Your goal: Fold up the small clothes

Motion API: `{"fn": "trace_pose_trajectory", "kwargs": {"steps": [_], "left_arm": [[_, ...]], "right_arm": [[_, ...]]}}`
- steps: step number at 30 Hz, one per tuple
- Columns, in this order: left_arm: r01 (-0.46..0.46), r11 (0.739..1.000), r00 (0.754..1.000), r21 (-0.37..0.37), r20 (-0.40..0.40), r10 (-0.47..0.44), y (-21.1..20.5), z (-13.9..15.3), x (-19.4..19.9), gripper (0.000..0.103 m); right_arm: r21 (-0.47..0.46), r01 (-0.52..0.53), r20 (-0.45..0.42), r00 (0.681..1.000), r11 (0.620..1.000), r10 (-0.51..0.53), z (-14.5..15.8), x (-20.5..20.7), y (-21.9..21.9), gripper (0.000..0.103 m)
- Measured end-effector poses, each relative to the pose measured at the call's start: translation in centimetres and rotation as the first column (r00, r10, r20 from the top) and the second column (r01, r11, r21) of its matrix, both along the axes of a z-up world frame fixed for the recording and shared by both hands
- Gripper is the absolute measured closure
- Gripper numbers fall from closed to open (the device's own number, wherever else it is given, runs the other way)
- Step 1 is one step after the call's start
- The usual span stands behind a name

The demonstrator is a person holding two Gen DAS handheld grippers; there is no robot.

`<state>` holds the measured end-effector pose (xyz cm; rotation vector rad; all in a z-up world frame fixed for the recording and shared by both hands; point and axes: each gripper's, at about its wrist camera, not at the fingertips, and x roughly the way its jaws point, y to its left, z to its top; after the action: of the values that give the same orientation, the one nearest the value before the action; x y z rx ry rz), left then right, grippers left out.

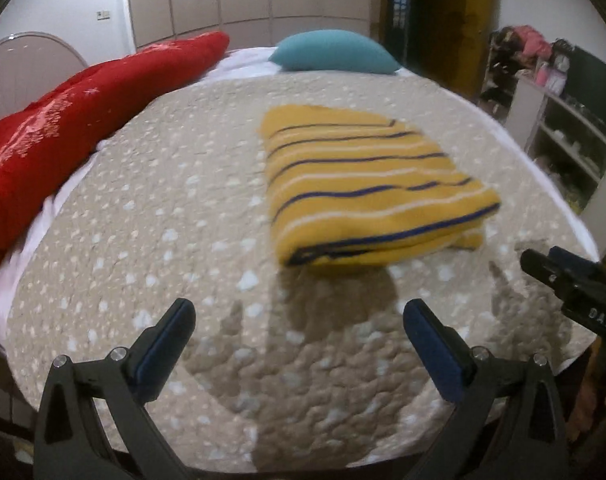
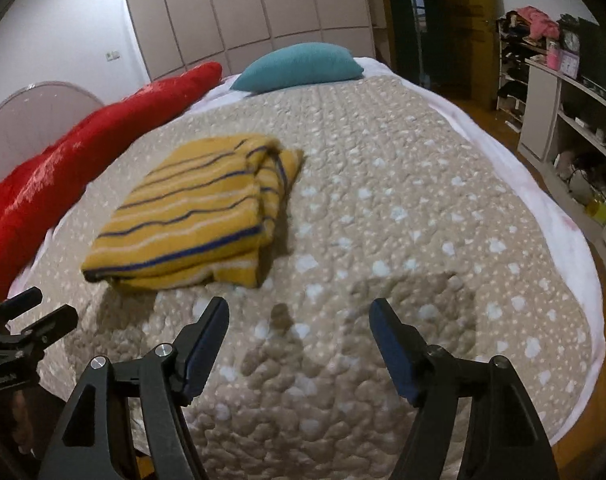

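Note:
A mustard-yellow garment with navy and white stripes (image 1: 367, 188) lies folded into a thick rectangle on the beige quilted bed (image 1: 163, 220). It also shows in the right wrist view (image 2: 199, 208), ahead and to the left. My left gripper (image 1: 299, 312) is open and empty, held above the quilt just short of the garment's near edge. My right gripper (image 2: 299, 312) is open and empty, above bare quilt to the right of the garment. The right gripper's fingers (image 1: 543, 268) show at the right edge of the left wrist view; the left gripper's fingers (image 2: 51, 320) show at the left edge of the right wrist view.
A red quilt (image 1: 63, 120) lies bundled along the bed's left side. A teal pillow (image 2: 303, 66) sits at the head. Wardrobe doors (image 2: 243, 8) stand behind the bed. Cluttered white shelves (image 2: 575, 128) line the right wall past the bed's white edge (image 2: 575, 240).

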<state>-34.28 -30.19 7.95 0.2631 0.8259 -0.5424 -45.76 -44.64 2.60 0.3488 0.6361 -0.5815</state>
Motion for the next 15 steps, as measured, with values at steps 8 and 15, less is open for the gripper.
{"fn": "trace_pose_trajectory", "kwargs": {"steps": [8, 15], "left_arm": [[-0.014, 1.0, 1.0, -0.004, 0.004, 0.014, 1.6, -0.5, -0.5, 0.0], [-0.016, 1.0, 0.999, -0.021, -0.048, 0.015, 2.2, -1.5, 0.1, 0.0]], "right_arm": [[-0.026, -0.079, -0.058, 0.995, 0.997, 0.078, -0.9, 3.0, 2.9, 0.025], [-0.06, -0.107, -0.107, 0.989, 0.992, 0.1, -1.5, 4.4, 4.6, 0.024]]}}
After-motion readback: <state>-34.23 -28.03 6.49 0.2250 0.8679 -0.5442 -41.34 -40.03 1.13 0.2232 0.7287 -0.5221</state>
